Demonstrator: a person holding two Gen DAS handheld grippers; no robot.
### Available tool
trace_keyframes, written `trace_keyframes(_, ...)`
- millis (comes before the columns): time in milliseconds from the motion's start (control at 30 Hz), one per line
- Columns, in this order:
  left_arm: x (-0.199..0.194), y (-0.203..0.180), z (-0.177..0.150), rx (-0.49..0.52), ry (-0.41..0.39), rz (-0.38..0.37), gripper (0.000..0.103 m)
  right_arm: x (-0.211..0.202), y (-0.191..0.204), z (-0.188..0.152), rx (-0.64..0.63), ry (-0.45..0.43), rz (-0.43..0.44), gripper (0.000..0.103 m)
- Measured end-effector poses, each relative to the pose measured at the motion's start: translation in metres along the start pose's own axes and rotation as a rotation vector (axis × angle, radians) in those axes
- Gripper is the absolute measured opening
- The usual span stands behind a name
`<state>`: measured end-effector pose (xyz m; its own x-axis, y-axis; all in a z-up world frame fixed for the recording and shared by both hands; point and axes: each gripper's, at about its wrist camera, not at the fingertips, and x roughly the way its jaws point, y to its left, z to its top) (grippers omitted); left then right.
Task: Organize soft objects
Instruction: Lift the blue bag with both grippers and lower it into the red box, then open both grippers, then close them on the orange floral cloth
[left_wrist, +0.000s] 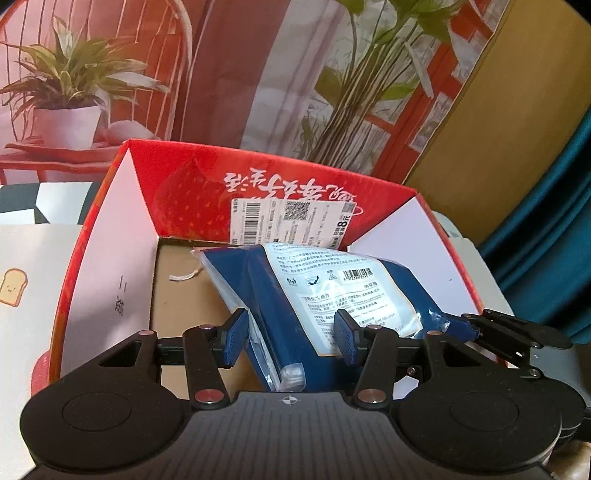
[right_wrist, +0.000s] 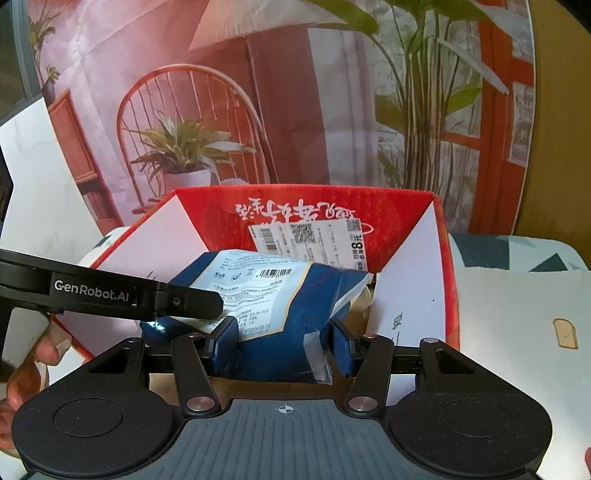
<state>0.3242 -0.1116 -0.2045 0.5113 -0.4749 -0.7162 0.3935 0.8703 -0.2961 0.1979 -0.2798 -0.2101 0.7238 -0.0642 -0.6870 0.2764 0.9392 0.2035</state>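
Both grippers are working at one blue packet (right_wrist: 280, 325) inside the red box (left_wrist: 177, 184). Right gripper (right_wrist: 279, 350) is pressing its pads against the packet's sides; left gripper (left_wrist: 291, 339) is straddling its near end, jaws apart, contact unclear. Fine print on the packet's label is unreadable. White shipping label (left_wrist: 291, 221) is sticking to the box's far wall, a potted-plant backdrop (left_wrist: 66, 85) behind.

The counter (right_wrist: 517, 251) shows at the right of the right wrist view, covered by a cloth with dark teal and white shapes. A white sheet (right_wrist: 509, 332) printed with a small toast cartoon lies on it. The red cardboard box (right_wrist: 448, 295), flaps open, stands just beside the sheet, toward the frame's middle.
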Motion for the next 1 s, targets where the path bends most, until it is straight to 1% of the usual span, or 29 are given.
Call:
trace_keyframes(100,-0.004,0.000,-0.003,0.019,-0.002,0.026,0.055,0.000,0.003,-0.002,-0.015,0.011,-0.009,0.051)
trace_keyframes(233,-0.013,-0.001,-0.006,0.049,-0.009,0.058,0.060,-0.004,0.008,-0.004,-0.027,0.019,-0.020,0.052)
trace_keyframes(267,-0.016,-0.001,-0.007,0.055,-0.013,0.062,0.060,-0.006,0.009,-0.005,-0.028,0.018,-0.020,0.054)
trace_keyframes(300,-0.020,-0.001,-0.008,0.060,-0.019,0.065,0.060,-0.010,0.011,-0.006,-0.027,0.014,-0.018,0.056)
trace_keyframes(433,-0.045,-0.002,-0.016,0.091,-0.065,0.077,0.060,-0.029,0.018,-0.012,-0.026,-0.021,-0.016,0.056)
trace_keyframes(567,-0.074,-0.002,-0.031,0.115,-0.107,0.087,0.060,-0.052,0.025,-0.020,-0.008,-0.066,0.002,0.056)
trace_keyframes(733,-0.109,0.005,-0.058,0.098,-0.143,0.098,0.060,-0.074,0.043,-0.037,-0.023,-0.093,0.016,0.056)
trace_keyframes(900,-0.133,0.017,-0.089,0.042,-0.167,0.124,0.060,-0.091,0.068,-0.053,-0.081,-0.127,0.026,0.057)
trace_keyframes(1000,-0.136,0.026,-0.106,-0.001,-0.160,0.141,0.060,-0.089,0.077,-0.060,-0.096,-0.102,0.034,0.057)
